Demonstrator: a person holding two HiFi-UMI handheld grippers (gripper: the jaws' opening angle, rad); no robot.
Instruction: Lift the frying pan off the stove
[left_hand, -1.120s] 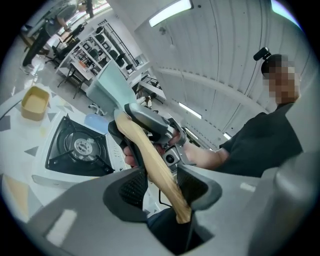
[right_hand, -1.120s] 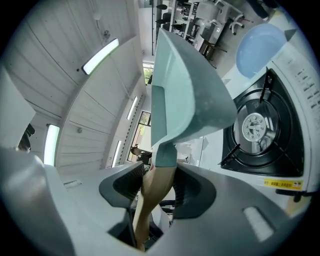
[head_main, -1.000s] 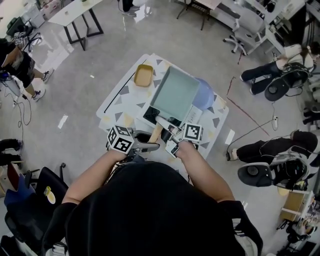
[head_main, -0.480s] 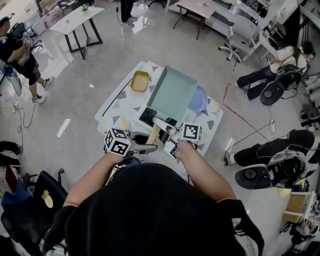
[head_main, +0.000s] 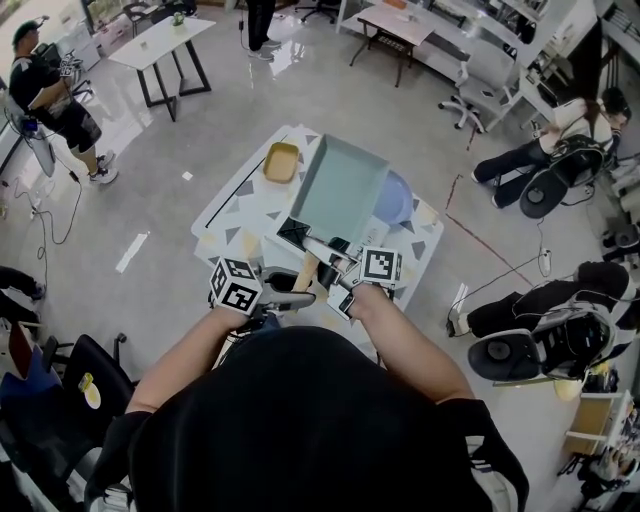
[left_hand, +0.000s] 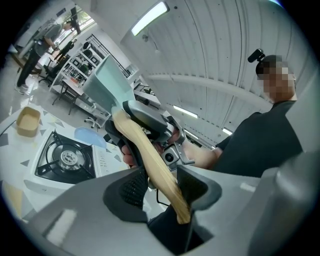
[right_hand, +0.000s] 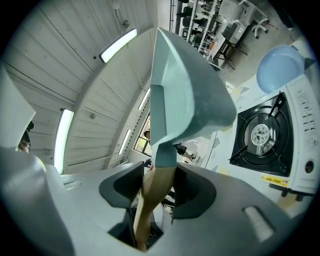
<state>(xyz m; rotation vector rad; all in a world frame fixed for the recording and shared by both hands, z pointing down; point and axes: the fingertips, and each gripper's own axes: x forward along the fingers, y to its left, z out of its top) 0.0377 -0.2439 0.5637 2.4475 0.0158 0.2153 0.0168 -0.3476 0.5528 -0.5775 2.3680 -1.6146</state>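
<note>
your left gripper (left_hand: 161, 186) + right gripper (right_hand: 157, 186): both clamped on handle (head_main: 308, 270) | frying pan (head_main: 340, 190) ahead along handle, right nearer | stove (right_hand: 260, 135) below, apart

No word, brand or number can be read anywhere; a yellow sticker (right_hand: 274, 179) is seen on the front edge of the stove (right_hand: 260, 135), but its dark print is too small to be made out; the marks on the stove's control panel (right_hand: 306, 125) are likewise illegible; only black-and-white square patterns, no letters, are borne by the left marker cube (head_main: 240, 283) and the right marker cube (head_main: 381, 266).
</note>
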